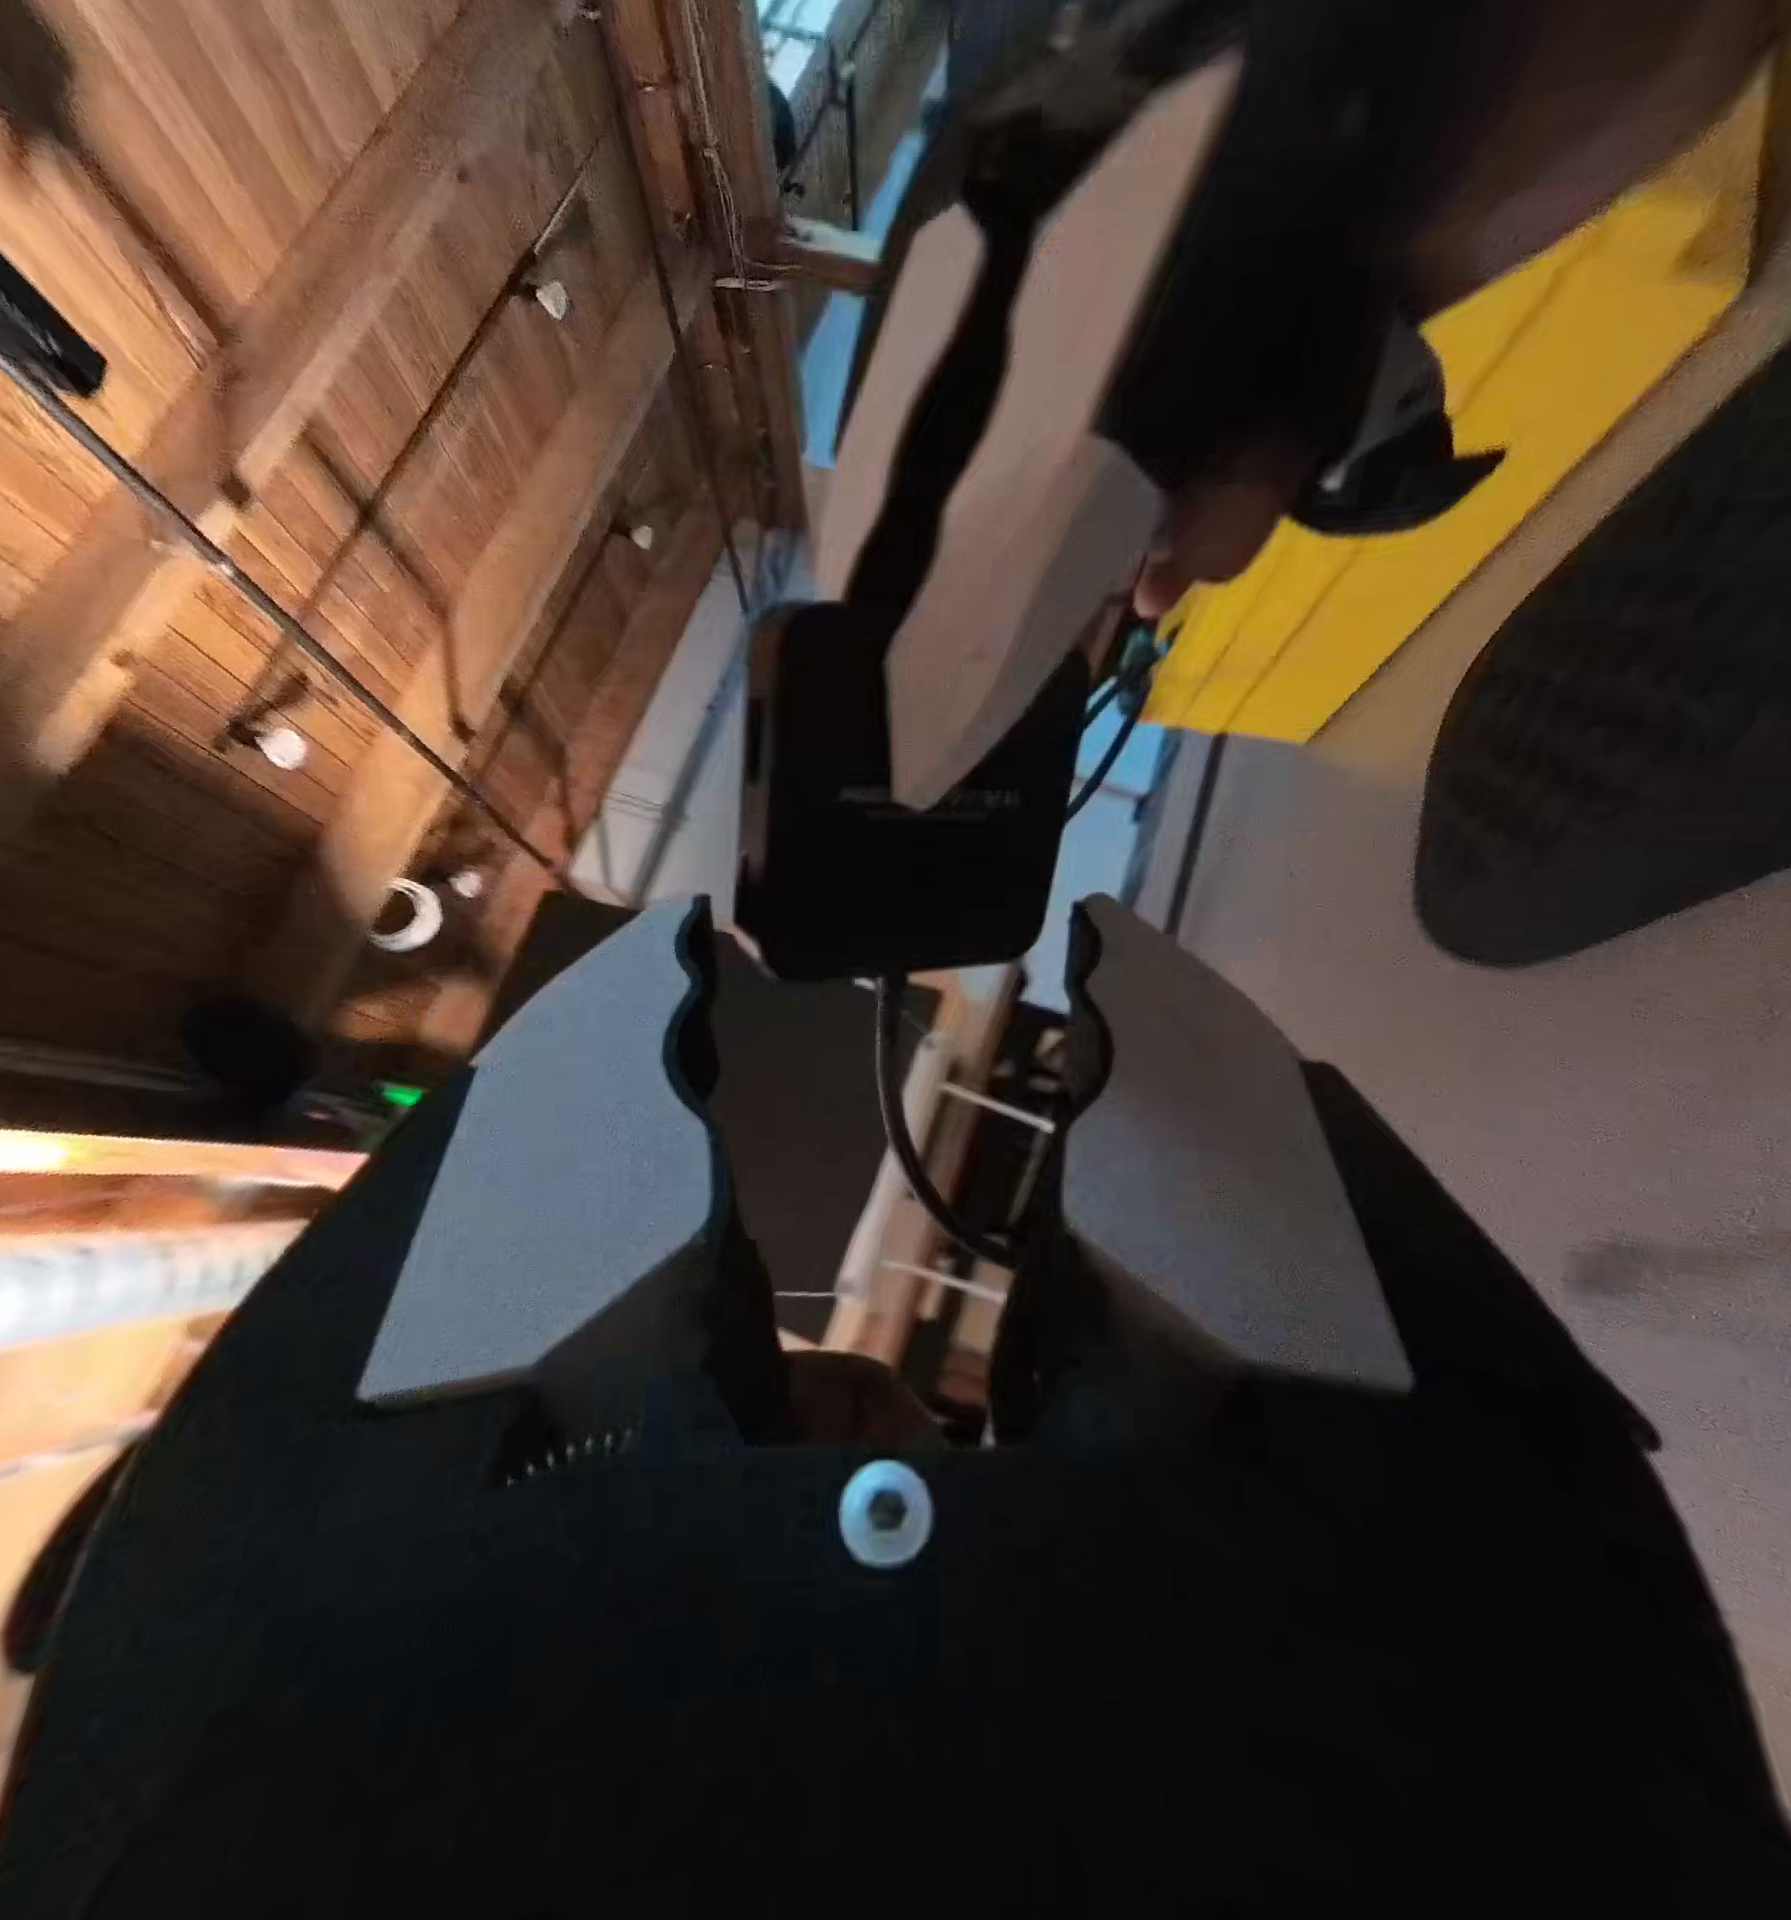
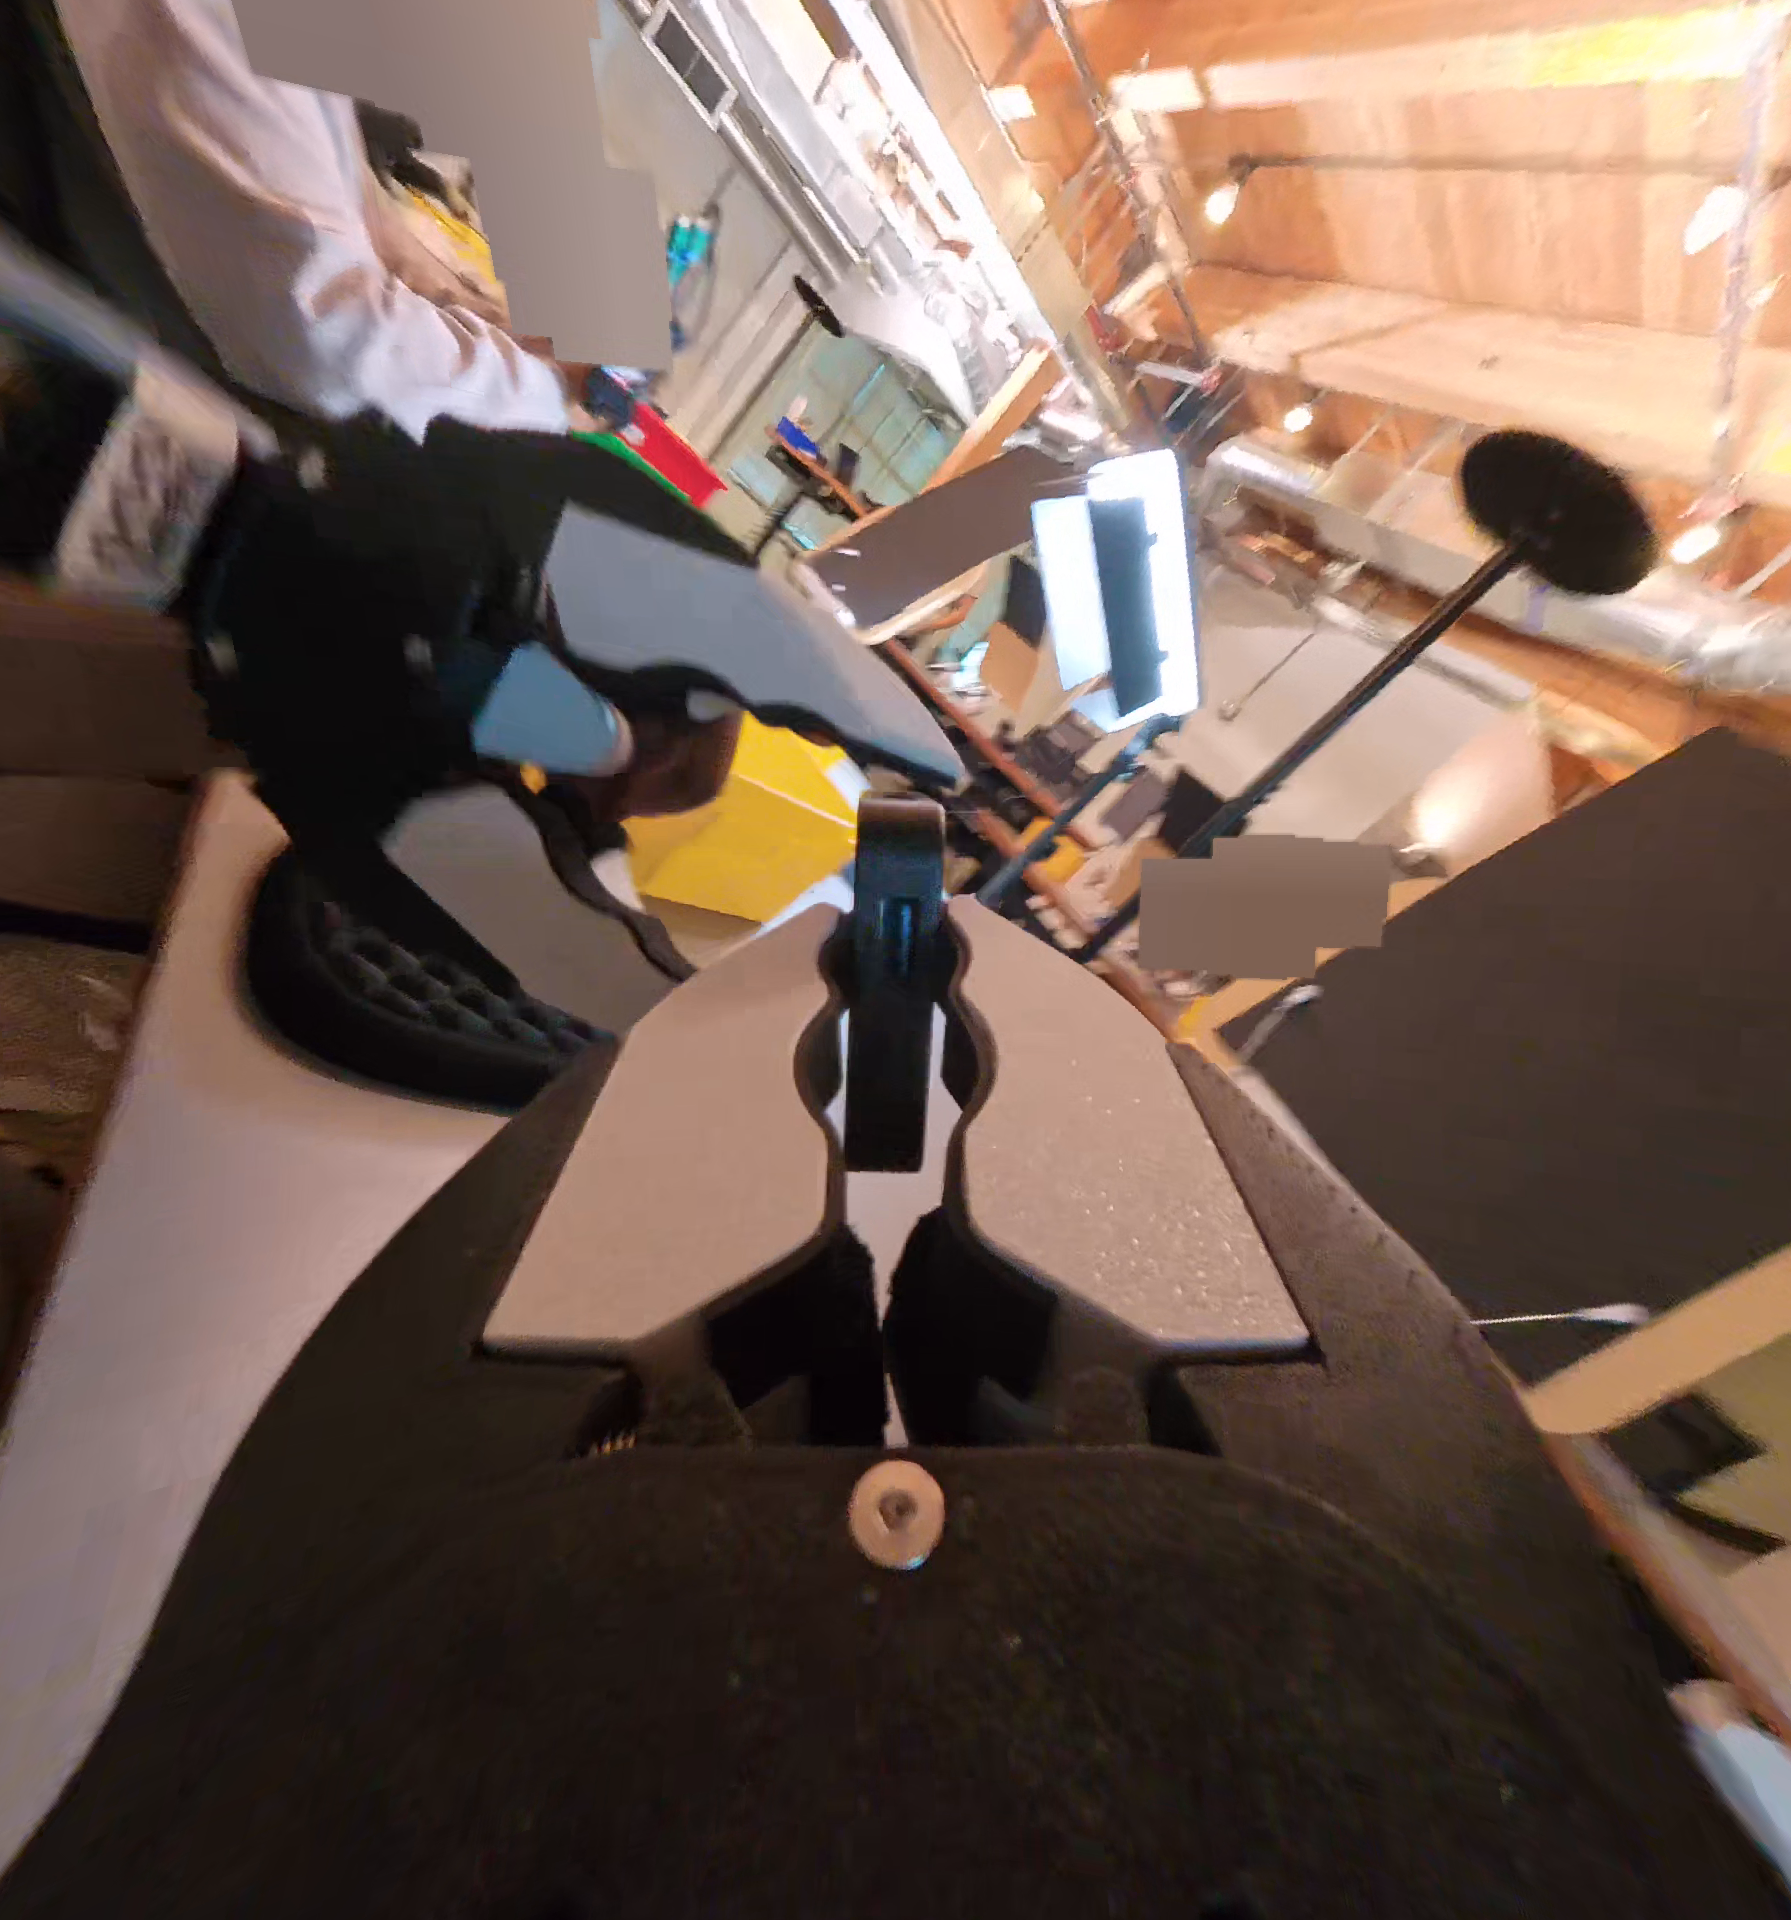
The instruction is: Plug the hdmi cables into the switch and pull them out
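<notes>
The black HDMI switch [image 1: 870,800] is held up in the air, tilted. My right gripper [image 2: 893,914] is shut on it, and its own view shows the switch [image 2: 886,1081] edge-on between the jaws. In the left wrist view the right gripper's grey fingers [image 1: 1016,436] come down from above onto the switch. My left gripper [image 1: 891,914] is open and empty, its tips level with the switch's near end. A thin black cable [image 1: 896,1122] hangs from the switch's near end, between my left fingers. The left gripper's fingers [image 2: 725,634] also show in the right wrist view.
A grey tabletop [image 1: 1493,1195] lies to the right. On it are a black textured pad [image 1: 1649,707], also in the right wrist view [image 2: 423,997], and a yellow box [image 1: 1442,468]. A person in a white sleeve [image 2: 278,229] is close by. A black board [image 2: 1545,1039] stands at right.
</notes>
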A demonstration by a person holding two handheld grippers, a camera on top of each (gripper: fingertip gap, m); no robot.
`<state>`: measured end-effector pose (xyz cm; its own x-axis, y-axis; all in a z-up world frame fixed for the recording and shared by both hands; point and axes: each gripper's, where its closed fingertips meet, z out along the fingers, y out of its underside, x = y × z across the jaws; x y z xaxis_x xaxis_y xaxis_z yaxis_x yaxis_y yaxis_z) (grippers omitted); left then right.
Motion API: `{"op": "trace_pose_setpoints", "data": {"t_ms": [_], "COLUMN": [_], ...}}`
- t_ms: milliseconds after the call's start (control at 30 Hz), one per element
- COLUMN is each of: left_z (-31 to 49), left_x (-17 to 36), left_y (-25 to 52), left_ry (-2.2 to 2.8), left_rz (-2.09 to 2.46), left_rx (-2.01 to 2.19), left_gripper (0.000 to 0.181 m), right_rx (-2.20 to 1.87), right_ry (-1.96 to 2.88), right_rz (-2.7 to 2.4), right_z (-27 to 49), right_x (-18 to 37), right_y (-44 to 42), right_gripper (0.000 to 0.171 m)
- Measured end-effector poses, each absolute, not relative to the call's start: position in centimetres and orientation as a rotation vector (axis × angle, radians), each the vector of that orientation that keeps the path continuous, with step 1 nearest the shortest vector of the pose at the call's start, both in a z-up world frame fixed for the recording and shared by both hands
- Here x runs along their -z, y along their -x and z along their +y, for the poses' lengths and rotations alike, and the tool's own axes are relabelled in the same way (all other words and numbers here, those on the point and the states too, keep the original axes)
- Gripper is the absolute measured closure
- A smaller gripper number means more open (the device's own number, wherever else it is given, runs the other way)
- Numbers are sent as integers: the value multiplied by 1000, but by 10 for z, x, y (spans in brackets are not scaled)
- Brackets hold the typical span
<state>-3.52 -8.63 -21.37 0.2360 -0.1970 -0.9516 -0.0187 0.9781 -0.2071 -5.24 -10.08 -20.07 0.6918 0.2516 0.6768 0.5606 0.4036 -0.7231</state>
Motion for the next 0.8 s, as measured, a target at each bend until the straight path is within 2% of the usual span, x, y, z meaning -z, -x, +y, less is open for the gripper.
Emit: {"op": "trace_pose_setpoints", "data": {"t_ms": [167, 233, 300, 433, 533, 567, 667, 800], "left_z": [-81, -88, -100, -110, -111, -109, -112, -105], "left_x": [197, 206, 210, 229, 236, 236, 217, 169], "left_y": [53, 56, 60, 54, 45, 44, 50, 84], "left_ry": [466, 491, 357, 168, 160, 185, 255, 266], "left_rz": [1368, 1462, 1475, 1524, 1548, 1545, 1408, 1027], "left_rx": [703, 880, 909, 654, 535, 540, 815, 1498], "left_gripper": [120, 125, 131, 137, 163, 163, 167, 167], "right_rx": [705, 762, 694, 606, 584, 607, 538, 16], "right_ry": [1054, 1016, 994, 989, 1003, 1014, 906, 718], "right_rz": [-1071, -1135, -1186, -1282, -1303, -1289, -1094, -735], "right_z": [-108, -112, -116, -121, -121, -119, -125, -154], "right_x": [208, 211, 216, 227, 231, 230, 199, 151], "right_y": [46, 49, 57, 68, 73, 70, 70, 60], "right_gripper": [158, 157, 157, 157, 157, 156, 143, 127]}}
